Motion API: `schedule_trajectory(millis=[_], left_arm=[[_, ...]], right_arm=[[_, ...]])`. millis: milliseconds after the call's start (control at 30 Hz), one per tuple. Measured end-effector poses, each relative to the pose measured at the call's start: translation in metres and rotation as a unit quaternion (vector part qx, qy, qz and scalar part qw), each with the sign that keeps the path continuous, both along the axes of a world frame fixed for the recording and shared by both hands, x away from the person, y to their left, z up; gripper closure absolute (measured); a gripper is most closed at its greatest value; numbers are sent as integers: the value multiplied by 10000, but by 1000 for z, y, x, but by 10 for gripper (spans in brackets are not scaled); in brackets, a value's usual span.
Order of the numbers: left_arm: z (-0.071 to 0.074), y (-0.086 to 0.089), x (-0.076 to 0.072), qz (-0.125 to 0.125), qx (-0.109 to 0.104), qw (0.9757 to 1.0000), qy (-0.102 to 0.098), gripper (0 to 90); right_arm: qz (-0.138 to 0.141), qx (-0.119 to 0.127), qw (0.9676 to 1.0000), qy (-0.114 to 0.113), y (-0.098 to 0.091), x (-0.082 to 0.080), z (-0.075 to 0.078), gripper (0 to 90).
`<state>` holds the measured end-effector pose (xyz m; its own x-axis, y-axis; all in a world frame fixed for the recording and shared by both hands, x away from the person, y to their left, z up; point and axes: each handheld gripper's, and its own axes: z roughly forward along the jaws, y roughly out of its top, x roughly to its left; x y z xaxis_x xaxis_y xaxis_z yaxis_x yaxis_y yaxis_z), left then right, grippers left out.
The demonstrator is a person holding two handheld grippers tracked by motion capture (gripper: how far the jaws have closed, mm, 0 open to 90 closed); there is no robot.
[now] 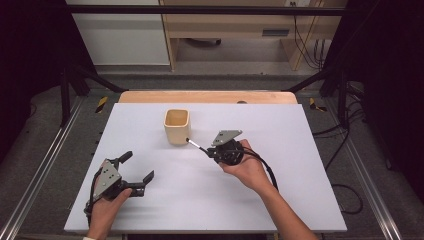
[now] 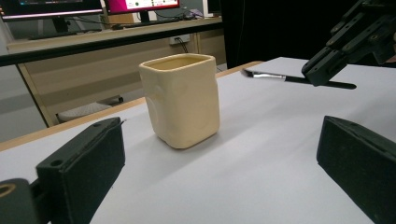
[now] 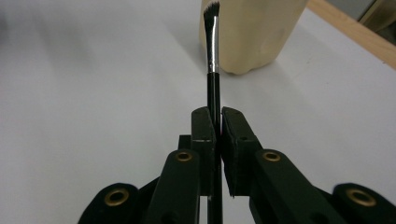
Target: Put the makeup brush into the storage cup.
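Right gripper (image 3: 217, 122) clamps the makeup brush (image 3: 214, 70), its long axis aimed bristles-first at the cream cup (image 1: 177, 126) just ahead; left gripper (image 1: 136, 171) idles, jaws wide.

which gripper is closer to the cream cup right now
Right. The right gripper is just off the cream cup, holding a small brush whose tip nearly reaches the cup's near side. The left gripper rests open farther back, toward the table's near left corner.

Slim black brush (image 3: 213, 70) with silver ferrule, level, bristles near cream cup (image 1: 177, 126).
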<state>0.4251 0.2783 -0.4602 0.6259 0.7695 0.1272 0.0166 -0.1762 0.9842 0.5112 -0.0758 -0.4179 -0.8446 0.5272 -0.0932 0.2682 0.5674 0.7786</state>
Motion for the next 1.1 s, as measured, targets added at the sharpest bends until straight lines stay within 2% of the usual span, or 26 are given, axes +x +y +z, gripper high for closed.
schedule_trajectory(millis=[167,267,300,367,467,500,533,567,600,767,833,867,900,967,1033,1100], left_arm=[[1,2,0,120,-90,9999,-82,7],[2,3,0,151,-101,9998,-66,6],[2,4,0,160,-109,9998,-64,7],[2,3,1,139,-132,9998,-45,8],[1,2,2,120,-182,9998,-20,9],[1,2,1,117,-184,9998,-3,9],[2,1,1,107,-204,9997,8,9],[2,1,1,101,-245,9996,3,9],[3,0,0,101,-265,9996,12,9],[10,-7,1,65,-320,9995,58,12],[14,-11,3,32,-251,9996,88,13],[17,-12,3,11,-204,9997,99,13],[20,-14,3,-13,-119,9999,97,13],[27,-17,4,-45,-20,9999,100,15],[34,-20,3,-131,-8,9999,110,27],[40,-24,1,-187,97,9997,120,30]], right_arm=[[-211,341,9989,-239,-8,-12,1,840],[-370,525,9971,-397,-14,-19,-1,840],[-499,668,9953,-488,-18,-23,-3,840],[-565,703,9944,-544,-20,-26,-4,839],[-701,917,9909,-687,-25,-33,-5,840],[-795,1053,9881,-787,-28,-36,-6,840],[-795,1053,9881,-787,-28,-36,-6,840],[-886,1179,9851,-882,-31,-37,-6,840],[-886,1179,9851,-882,-31,-37,-6,840],[-1099,1452,9772,-1088,-32,-40,-9,840],[-1159,1582,9738,-1155,-31,-40,-10,840],[-1184,1679,9702,-1284,-30,-40,-11,839],[-1175,1750,9685,-1328,-29,-40,-12,840],[-1150,1780,9674,-1385,-27,-41,-14,839],[-1112,1753,9680,-1408,-25,-41,-16,839],[-1118,1786,9674,-1407,-24,-42,-17,840]])
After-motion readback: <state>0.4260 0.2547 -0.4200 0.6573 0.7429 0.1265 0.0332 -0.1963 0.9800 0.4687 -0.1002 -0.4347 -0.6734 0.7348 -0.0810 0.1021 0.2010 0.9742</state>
